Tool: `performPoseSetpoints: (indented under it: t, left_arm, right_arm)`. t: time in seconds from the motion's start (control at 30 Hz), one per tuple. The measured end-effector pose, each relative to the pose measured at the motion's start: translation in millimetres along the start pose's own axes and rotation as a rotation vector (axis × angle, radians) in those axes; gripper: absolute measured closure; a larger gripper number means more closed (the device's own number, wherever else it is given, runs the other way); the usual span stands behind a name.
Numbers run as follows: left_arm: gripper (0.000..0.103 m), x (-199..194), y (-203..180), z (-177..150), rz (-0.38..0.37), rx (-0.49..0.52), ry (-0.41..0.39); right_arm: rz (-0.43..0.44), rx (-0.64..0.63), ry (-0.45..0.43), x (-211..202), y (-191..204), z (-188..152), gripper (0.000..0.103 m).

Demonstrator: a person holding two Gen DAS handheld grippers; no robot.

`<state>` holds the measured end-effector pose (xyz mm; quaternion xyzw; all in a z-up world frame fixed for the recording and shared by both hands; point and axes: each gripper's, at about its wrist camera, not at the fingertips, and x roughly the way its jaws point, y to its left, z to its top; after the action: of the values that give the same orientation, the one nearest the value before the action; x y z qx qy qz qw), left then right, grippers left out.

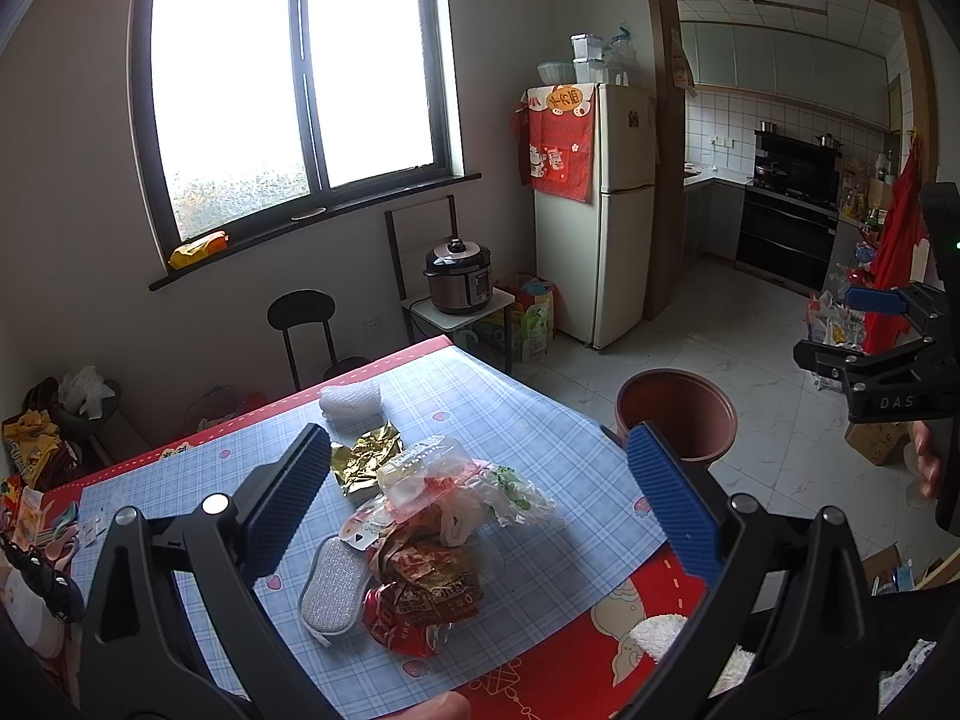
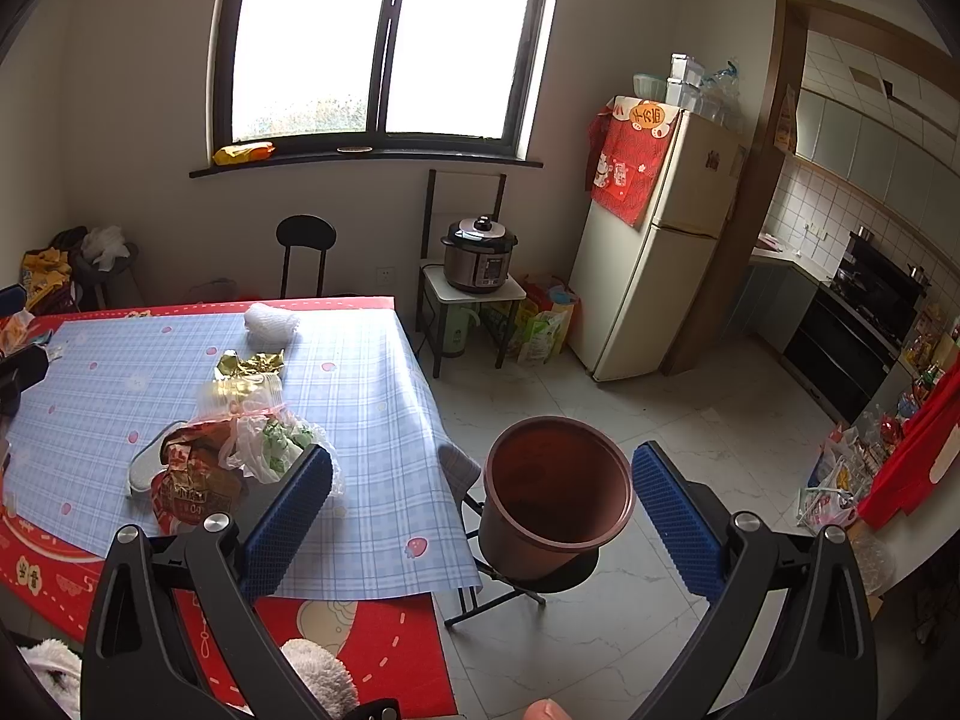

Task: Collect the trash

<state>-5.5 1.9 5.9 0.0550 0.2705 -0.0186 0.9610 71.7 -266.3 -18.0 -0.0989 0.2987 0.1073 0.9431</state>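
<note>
In the left wrist view, the left gripper [image 1: 480, 504] hangs over the bench [image 1: 528, 420] with its blue fingers [image 1: 288, 498] spread wide and nothing between them. Below them lies the trash pile [image 1: 432, 528]: a gold foil wrapper [image 1: 366, 456], a clear plastic tray [image 1: 426, 471], a thin plastic bag with green print [image 1: 510, 492], and red and brown snack wrappers [image 1: 420, 594]. A grey sponge [image 1: 336, 588] lies touching the pile on its left side. Past the bench corner stands the brown bucket [image 1: 678, 414]; what shows of its inside is bare. In the right wrist view, the right gripper [image 2: 483, 519] is also released, its fingers [image 2: 678, 522] wide apart and holding nothing. The brown bucket [image 2: 558, 492] sits on a black stand [image 2: 510, 588] on the floor, just beside the bench [image 2: 372, 396], and its inside looks empty. The trash pile [image 2: 234, 444] rests on the bench, to the left of the bucket.
</note>
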Motion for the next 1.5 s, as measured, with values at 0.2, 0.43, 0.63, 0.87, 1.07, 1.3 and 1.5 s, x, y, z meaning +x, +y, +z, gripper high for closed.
performPoseSetpoints:
  t: [0.2, 0.43, 0.63, 0.87, 1.07, 1.3, 1.5]
  left_arm:
    - [0.005, -0.2, -0.1, -0.2, -0.001, 0.0, 0.0]
    - [0.005, 0.8, -1.0, 2.5, 0.005, -0.001, 0.002]
    - [0.005, -0.5, -0.6, 3.6, 0.006, -0.002, 0.002]
    - [0.005, 1.8, 0.1, 4.0, 0.001, -0.044, 0.007]
    - [0.005, 8.0, 3.2, -0.2, 0.031, -0.128, 0.039]
    - [0.006, 14.3, 17.2, -19.8, 0.075, -0.266, 0.064]
    - [0.006, 6.6, 33.2, -52.4, 0.185, -0.355, 0.055]
  right_arm:
    - [0.001, -0.001, 0.0, 0.1, 0.1, -0.4, 0.004]
    - [0.003, -0.002, 0.001, 1.2, 2.0, -1.6, 0.004]
    - [0.008, -0.001, 0.003, 2.3, 2.2, -3.5, 0.004]
    - [0.041, -0.002, 0.012, 14.7, -2.9, -3.2, 0.004]
    - [0.1, -0.005, 0.021, 27.8, -11.2, -4.3, 0.004]
    - [0.218, 0.003, 0.047, 57.0, -22.4, -8.8, 0.004]
    - [0.343, -0.003, 0.075, 93.7, -9.1, -18.7, 0.004]
